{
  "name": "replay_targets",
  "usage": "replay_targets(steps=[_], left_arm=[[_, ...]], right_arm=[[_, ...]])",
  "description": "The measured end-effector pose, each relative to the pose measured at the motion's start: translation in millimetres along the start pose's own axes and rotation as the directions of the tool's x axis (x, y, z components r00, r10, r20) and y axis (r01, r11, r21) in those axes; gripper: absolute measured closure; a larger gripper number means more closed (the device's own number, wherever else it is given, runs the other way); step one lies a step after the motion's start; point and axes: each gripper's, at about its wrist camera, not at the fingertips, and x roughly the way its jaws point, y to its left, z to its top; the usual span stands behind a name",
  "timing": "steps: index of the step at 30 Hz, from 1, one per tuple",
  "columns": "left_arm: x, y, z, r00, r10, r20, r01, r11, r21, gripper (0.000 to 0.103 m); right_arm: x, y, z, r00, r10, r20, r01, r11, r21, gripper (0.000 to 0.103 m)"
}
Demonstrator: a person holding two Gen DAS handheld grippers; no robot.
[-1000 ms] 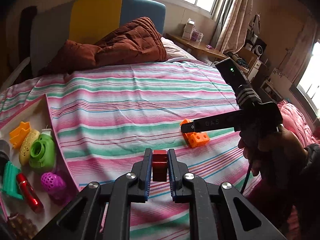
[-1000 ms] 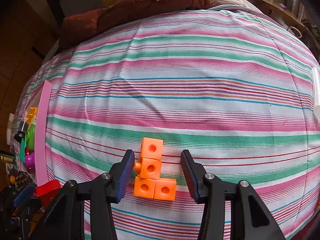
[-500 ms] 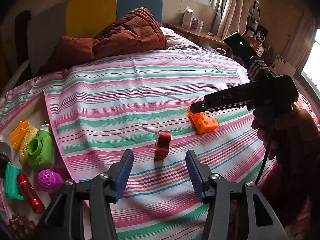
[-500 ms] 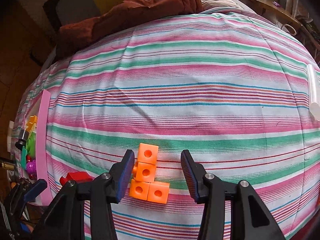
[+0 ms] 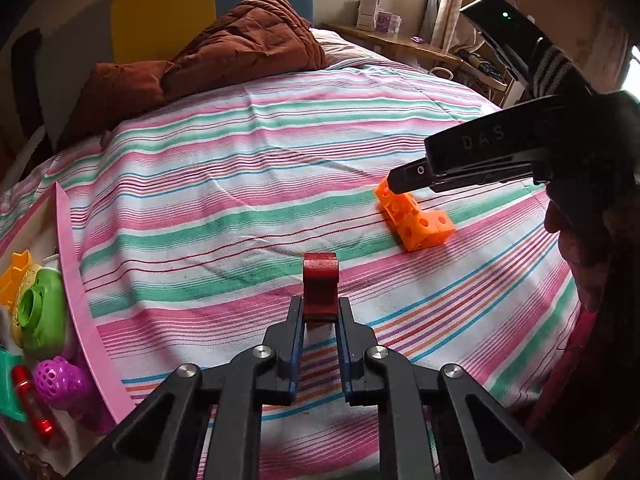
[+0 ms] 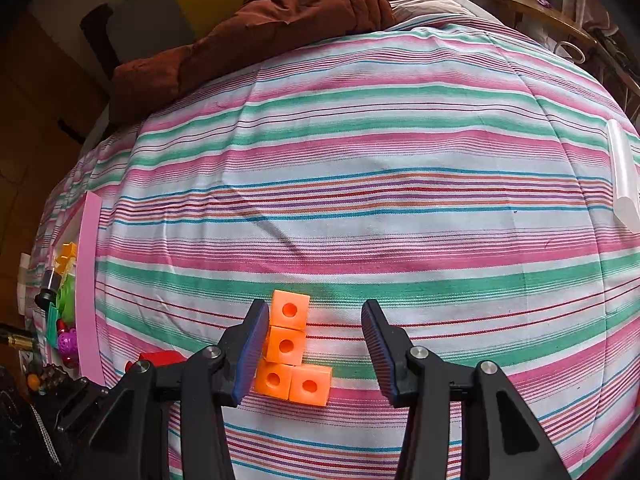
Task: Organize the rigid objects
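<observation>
A dark red plastic piece [image 5: 320, 288] stands on the striped bedspread, its near end between the tips of my left gripper [image 5: 319, 316], whose jaws stand narrowly apart against its sides. An orange L-shaped cluster of linked cubes [image 6: 290, 352] lies on the bed under my right gripper [image 6: 316, 338], which is open with its left finger touching the cubes. The cubes [image 5: 416, 220] and the right gripper's body [image 5: 492, 156] also show in the left wrist view. The red piece [image 6: 160, 358] shows at the lower left of the right wrist view.
A pink-rimmed tray [image 5: 76, 280] at the bed's left edge holds a green toy [image 5: 38, 312], a purple perforated ball [image 5: 60, 380], a red cylinder [image 5: 32, 404] and other small toys. A brown quilt [image 5: 224, 60] lies at the headboard. A white tube [image 6: 622, 176] lies at far right.
My left gripper let go of the red piece and opened wide, then closed back around it. My right gripper stayed open over the orange cubes and shifted slightly.
</observation>
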Motion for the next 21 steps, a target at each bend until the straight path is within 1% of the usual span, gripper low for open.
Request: replay_targets(steps=[3,7,10,12,14,16,19,20,21], left_arm=[[-4.7,1.0,-4.0,1.0,-0.015,0.001,0.015,0.999,-0.031,0.088],[-23.9,1.6,-10.0,0.999,-0.025,0.032,0.027,0.998,-0.061,0.088],[-39.9,1.3,-11.9,0.998,-0.015,0.058,0.018,0.998,-0.052,0.088],[-50.8,2.5,-13.3,0.997,-0.02,0.076,0.024,0.998,-0.051,0.088],[-61.6,4.7,-14.2,0.995,-0.022,0.099,0.027,0.998,-0.049,0.088],[-71.8,6.9,-15.5,0.992,-0.018,0.122,0.023,0.999,-0.04,0.088],[-81.9,11.6,-18.4,0.99,-0.026,0.14,0.033,0.998,-0.053,0.088],[-84.4,13.9,-19.5,0.989,-0.03,0.144,0.039,0.997,-0.06,0.088],[-87.6,15.2,-20.6,0.989,-0.034,0.147,0.044,0.997,-0.065,0.088]], right_arm=[[0.2,-0.1,-0.4,1.0,0.004,-0.003,-0.004,1.0,-0.001,0.055],[2.0,2.3,-2.0,1.0,0.007,-0.012,-0.007,1.0,-0.004,0.055],[4.5,2.8,-3.5,1.0,0.017,-0.026,-0.017,1.0,-0.005,0.055],[8.9,4.3,-5.9,0.997,0.046,-0.059,-0.046,0.999,-0.003,0.055],[11.0,7.7,-8.0,0.996,0.053,-0.077,-0.054,0.998,-0.015,0.055],[9.9,8.1,-9.3,0.996,0.05,-0.076,-0.051,0.999,-0.011,0.055],[3.5,7.8,-11.5,0.996,0.056,-0.064,-0.056,0.998,0.001,0.054],[0.9,9.1,-12.7,0.997,0.053,-0.057,-0.053,0.999,-0.002,0.053],[-1.5,11.4,-14.5,0.998,0.046,-0.053,-0.046,0.999,-0.014,0.05]])
